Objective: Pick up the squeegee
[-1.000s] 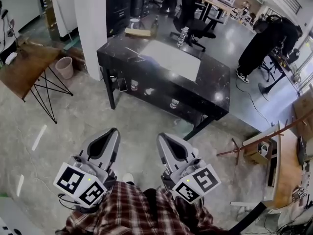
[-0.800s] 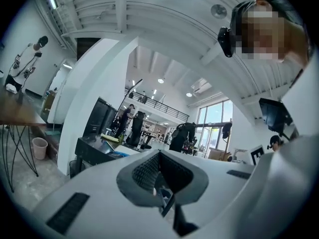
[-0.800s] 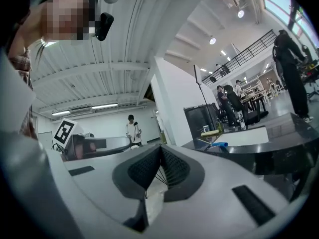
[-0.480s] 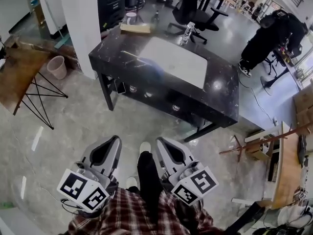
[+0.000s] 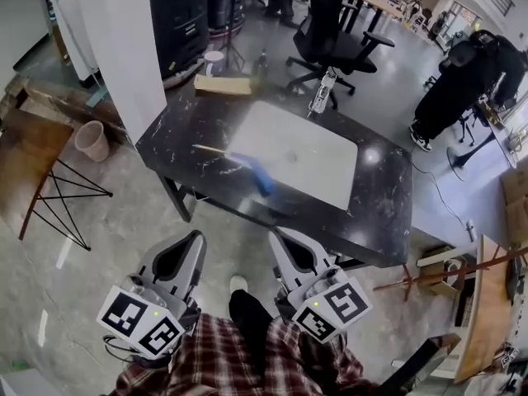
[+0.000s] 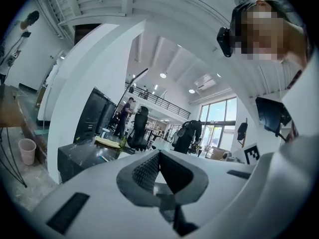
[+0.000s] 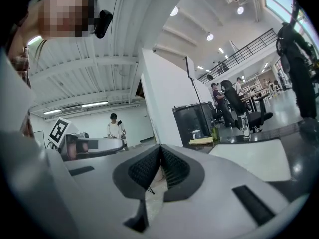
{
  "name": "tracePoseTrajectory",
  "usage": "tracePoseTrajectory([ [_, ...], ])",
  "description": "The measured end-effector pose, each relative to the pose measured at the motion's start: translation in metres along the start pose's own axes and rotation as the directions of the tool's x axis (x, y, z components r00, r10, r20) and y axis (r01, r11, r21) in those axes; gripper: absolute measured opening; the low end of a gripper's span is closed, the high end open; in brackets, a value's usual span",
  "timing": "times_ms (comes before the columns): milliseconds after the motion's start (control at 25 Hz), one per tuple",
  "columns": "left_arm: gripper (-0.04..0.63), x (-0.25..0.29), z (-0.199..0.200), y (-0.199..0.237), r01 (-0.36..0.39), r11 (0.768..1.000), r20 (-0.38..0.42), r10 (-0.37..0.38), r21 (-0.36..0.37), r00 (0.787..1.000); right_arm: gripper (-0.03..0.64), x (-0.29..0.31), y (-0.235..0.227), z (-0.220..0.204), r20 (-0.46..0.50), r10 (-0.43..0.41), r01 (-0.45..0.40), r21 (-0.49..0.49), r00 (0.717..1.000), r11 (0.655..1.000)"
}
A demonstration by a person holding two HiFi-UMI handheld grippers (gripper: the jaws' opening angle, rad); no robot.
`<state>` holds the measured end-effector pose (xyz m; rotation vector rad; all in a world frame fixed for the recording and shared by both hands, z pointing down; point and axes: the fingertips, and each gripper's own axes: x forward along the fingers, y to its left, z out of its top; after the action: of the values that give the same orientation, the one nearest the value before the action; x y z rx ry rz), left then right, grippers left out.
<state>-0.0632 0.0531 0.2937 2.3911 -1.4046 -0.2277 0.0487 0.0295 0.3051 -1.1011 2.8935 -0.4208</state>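
Note:
The squeegee point(image 5: 240, 165), with a wooden handle and a blue blade, lies on the black marble table point(image 5: 381, 221), its blade at the near left edge of a white mat point(image 5: 297, 151). My left gripper point(image 5: 196, 239) and right gripper point(image 5: 275, 238) are held side by side below the table's near edge, well short of the squeegee. Both point level toward the table. Each has its jaws shut with nothing between them. In the left gripper view the table point(image 6: 75, 156) shows ahead at the left.
On the table's far side stand a plastic bottle point(image 5: 322, 93), a flat wooden block point(image 5: 223, 84) and a white cup point(image 5: 214, 59). An office chair point(image 5: 342, 46) stands behind. A wooden trestle table point(image 5: 26, 167) and a pink bin point(image 5: 90, 139) are at the left, a white pillar point(image 5: 115, 40) beside them.
The person has walked toward the black table, which now lies much closer and larger in the head view. Both grippers stay shut, side by side.

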Motion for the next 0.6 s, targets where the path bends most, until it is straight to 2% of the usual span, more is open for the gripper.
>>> tracePoseTrajectory([
  [200, 0.011, 0.06, 0.02, 0.028, -0.011, 1.0, 0.014, 0.011, 0.006, 1.0, 0.012, 0.045, -0.054, 0.02, -0.01, 0.009, -0.009, -0.002, 1.0, 1.0],
  [440, 0.011, 0.107, 0.029, 0.067, -0.022, 1.0, 0.007, 0.022, -0.019, 1.0, 0.012, 0.09, -0.1, 0.015, -0.076, -0.01, 0.012, 0.014, 0.997, 1.0],
  [600, 0.011, 0.139, 0.037, 0.098, 0.011, 0.999, -0.01, -0.012, -0.041, 1.0, 0.012, 0.126, -0.122, 0.017, -0.1, -0.044, 0.046, 0.02, 0.994, 0.999],
])
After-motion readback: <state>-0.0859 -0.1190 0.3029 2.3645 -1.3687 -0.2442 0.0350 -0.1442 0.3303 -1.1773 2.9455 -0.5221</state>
